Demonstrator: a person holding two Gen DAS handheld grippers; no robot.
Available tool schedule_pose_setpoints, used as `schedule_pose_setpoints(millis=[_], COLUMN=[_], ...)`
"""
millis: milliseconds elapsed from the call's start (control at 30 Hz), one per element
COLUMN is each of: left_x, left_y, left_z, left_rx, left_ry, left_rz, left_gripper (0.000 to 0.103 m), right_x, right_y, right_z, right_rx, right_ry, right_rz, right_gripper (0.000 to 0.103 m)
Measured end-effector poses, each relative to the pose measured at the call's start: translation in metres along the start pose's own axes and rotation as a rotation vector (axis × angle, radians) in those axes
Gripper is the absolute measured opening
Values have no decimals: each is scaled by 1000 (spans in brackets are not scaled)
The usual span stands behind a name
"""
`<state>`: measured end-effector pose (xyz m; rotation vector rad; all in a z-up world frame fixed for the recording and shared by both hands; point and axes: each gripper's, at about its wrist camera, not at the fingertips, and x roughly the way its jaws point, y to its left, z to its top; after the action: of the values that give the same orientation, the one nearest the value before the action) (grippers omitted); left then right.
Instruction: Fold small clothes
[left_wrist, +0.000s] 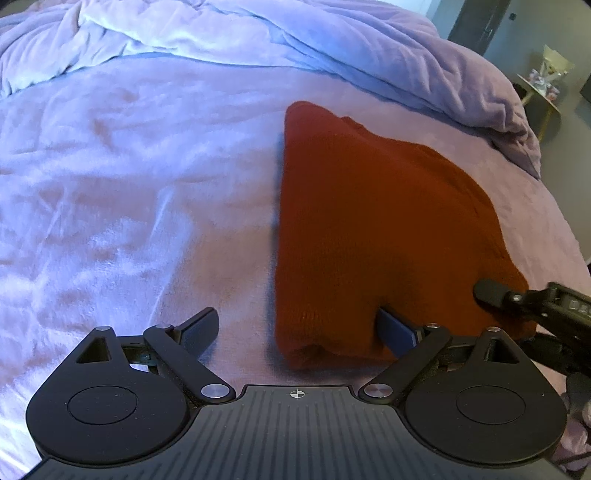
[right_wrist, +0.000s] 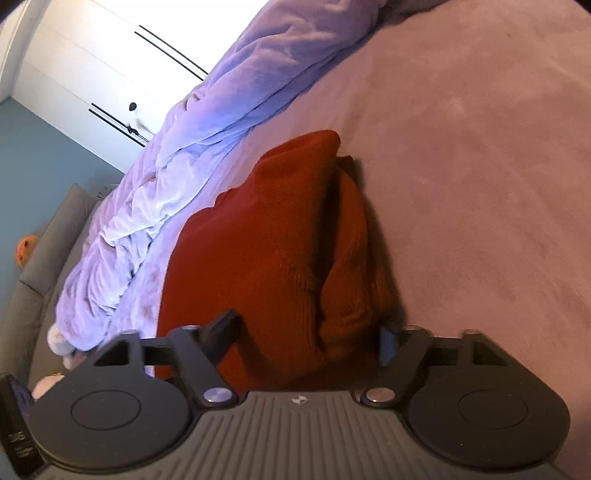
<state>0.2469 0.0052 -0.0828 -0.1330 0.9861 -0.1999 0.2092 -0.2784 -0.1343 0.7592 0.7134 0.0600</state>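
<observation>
Left wrist view: a rust-red knitted garment (left_wrist: 373, 229), folded into a thick, rounded wedge, lies on the soft lilac plush bed cover (left_wrist: 129, 206), toward the bed's right side, below the crumpled, ridged lilac duvet (left_wrist: 295, 40) piled along the far edge. The left hand-held gripper (left_wrist: 299, 326) of matte black plastic stands spread wide; its right blue-padded finger touches the garment's near edge, its left finger rests apart on the bare cover, pinching nothing. The tip of the right hand-held gripper (left_wrist: 491, 291) pokes in at the garment's near right corner.

Right wrist view, rolled sideways: the right hand-held gripper (right_wrist: 308, 332) is spread, its fingers on either side of the garment's (right_wrist: 266, 251) bulky ribbed fold, without squeezing it
</observation>
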Motion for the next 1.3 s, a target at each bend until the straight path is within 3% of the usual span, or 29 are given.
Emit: schedule_pose_setpoints(millis=[67, 233, 333, 400, 467, 567, 667, 733, 800, 833, 933, 1067, 1167, 1300], left_x=[-1, -10, -12, -13, -16, -22, -20, -20, -28, -34, -50, -70, -87, -107], left_y=[-2, -12, -15, -12, -7, -4, -3, 0, 2, 1, -2, -15, -23, -25], left_z=[0, -1, -5, -9, -11, -14, -15, -18, -22, -25, -37, -60, -81, -99], left_rx=[-1, 12, 13, -14, -50, -72, -91, -100, -102, -99, -75, -33, 9, 12], left_ry=[5, 19, 25, 40, 54, 57, 81, 104, 105, 93, 69, 33, 26, 39], left_rz=[-1, 7, 19, 38, 37, 50, 102, 152, 144, 133, 136, 116, 111, 104], left_gripper=[97, 96, 97, 97, 97, 97, 97, 97, 97, 98, 101, 102, 103, 103], right_x=[5, -10, -16, -13, -17, -34, -40, -29, -6, -4, -34, -71, -92, -109], right_y=[0, 12, 9, 2, 9, 26, 27, 26, 26, 23, 22, 35, 46, 58], right_z=[3, 9, 11, 12, 9, 1, 6, 9, 7, 7, 1, -33, -68, -100], right_rx=[-6, -148, -189, -167, -230, -363, -381, -423, -520, -525, -473, -535, -595, -623], right_ry=[-1, -25, -37, -19, -17, -59, -79, -38, 6, 29, -6, 16, 72, 133], right_rz=[-13, -66, -117, -129, -171, -228, -270, -378, -601, -628, -486, -444, -405, -366], right_gripper=[38, 26, 27, 37, 46, 48, 49, 49, 43, 43, 47, 86, 99, 99])
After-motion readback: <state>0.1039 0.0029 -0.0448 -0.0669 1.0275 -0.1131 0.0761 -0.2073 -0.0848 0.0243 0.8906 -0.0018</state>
